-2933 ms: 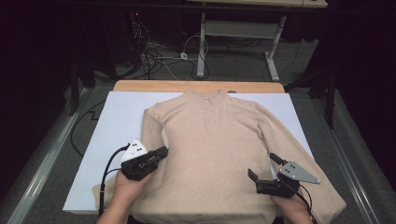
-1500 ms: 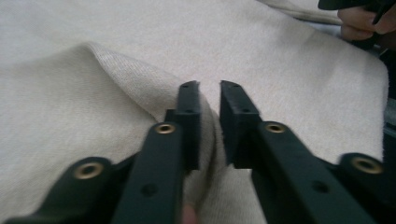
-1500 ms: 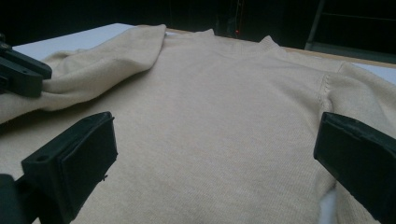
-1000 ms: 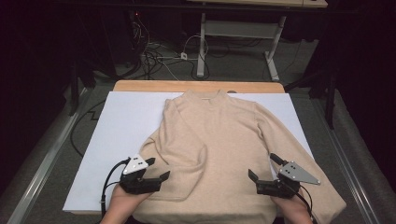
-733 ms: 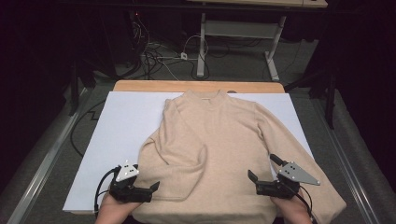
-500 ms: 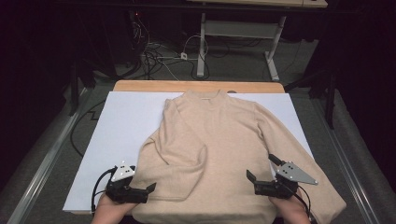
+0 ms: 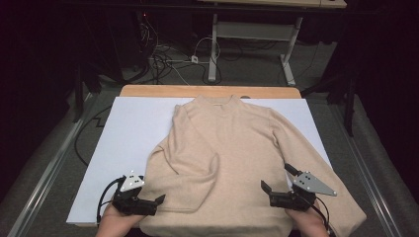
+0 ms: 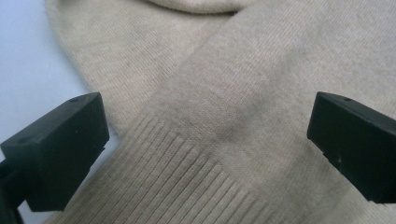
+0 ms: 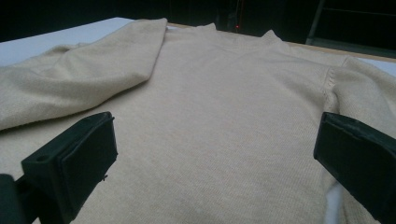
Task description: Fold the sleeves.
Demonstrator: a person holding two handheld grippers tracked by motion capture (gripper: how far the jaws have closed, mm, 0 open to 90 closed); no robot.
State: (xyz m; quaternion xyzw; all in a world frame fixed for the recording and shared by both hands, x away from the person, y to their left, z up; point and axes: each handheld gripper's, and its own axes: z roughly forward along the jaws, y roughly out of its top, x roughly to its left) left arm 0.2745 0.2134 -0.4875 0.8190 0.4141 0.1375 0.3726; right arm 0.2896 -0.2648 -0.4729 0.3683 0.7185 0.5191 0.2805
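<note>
Sweater [image 7: 232, 163] lies flat on the white board [image 7: 133, 128], collar at 12 o'clock, hem at 6 by your hands. What changed: over the last few seconds your left sleeve [image 7: 185, 170] has gone from lying out toward 9 o'clock to folded across the body, now running diagonally from the shoulder at about 11 down toward 6. Your left gripper [image 7: 150, 202] has pulled back to about 7 o'clock at the hem corner, and its jaws have just been opening; they now stand wide apart. In the left gripper view the ribbed cuff [image 8: 187, 177] lies between the jaws, but the pads aren't pressing it, so that sleeve is released and placed. Your right gripper [image 7: 274, 190] sits at about 5 o'clock on the hem, same spot as before, jaws also spread wide with only flat knit between them, clamped on nothing. The right sleeve [image 7: 316, 163] is unfolded, trailing from the shoulder out toward 4 o'clock past the board edge. My read: first sleeve fold is done, and the mirror fold on the right is next. Watch the left sleeve doesn't slide off when you drag the other one over.
</note>
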